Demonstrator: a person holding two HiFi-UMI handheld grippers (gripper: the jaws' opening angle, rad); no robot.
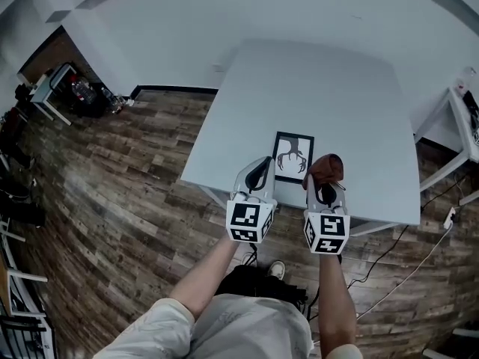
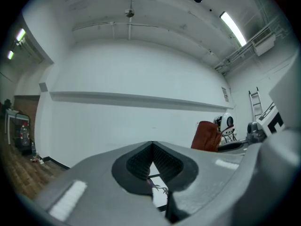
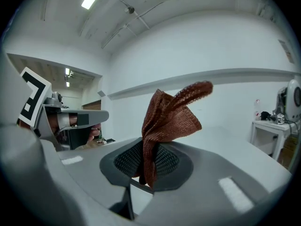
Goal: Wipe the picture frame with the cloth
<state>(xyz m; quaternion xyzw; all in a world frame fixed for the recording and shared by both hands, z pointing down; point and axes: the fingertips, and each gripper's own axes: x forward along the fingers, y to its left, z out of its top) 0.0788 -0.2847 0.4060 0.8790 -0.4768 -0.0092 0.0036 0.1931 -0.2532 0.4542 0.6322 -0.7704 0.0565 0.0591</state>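
Holds the left gripper (image 1: 260,172) with jaws together, nothing between them. Finds the picture frame (image 1: 293,157) just to its right and slightly ahead, lying flat near the table's (image 1: 322,88) near edge, long axis running straight away. Clamps the right gripper (image 1: 326,188) on the cloth (image 1: 326,167), just beside the frame's right edge, probably the nearer side. Likely calls for a short shift left and forward.

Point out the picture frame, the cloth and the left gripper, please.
picture frame (image 1: 293,157): head view, middle of its white print.
cloth (image 3: 167,121): right gripper view, bunched fold above the jaws.
left gripper (image 1: 262,164): head view, between its fingertips.
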